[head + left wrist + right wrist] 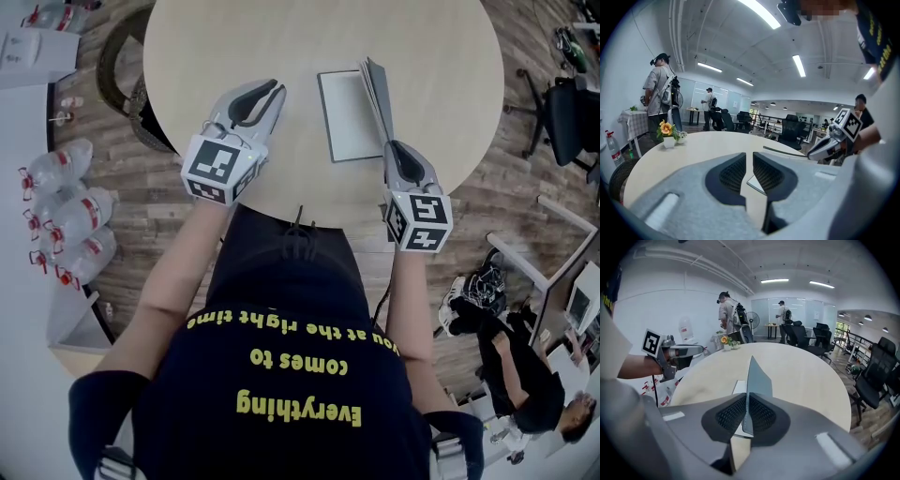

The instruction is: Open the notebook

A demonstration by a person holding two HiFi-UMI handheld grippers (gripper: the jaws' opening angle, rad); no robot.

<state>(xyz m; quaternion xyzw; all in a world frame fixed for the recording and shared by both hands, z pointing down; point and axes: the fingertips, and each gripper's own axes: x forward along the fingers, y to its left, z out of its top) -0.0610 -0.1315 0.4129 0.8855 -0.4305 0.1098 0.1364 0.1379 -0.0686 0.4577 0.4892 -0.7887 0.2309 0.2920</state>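
My right gripper [746, 414] pinches the cover [757, 376] upright over the notebook [349, 117]; I should arc it gently outward. My left gripper [749, 171], left of the notebook, has its jaws nearly together, empty.

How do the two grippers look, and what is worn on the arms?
The left gripper and right gripper are light grey, with fingers dark and ribbed inside. Each bears a white cube with black square markers. The sleeves are short, dark navy.
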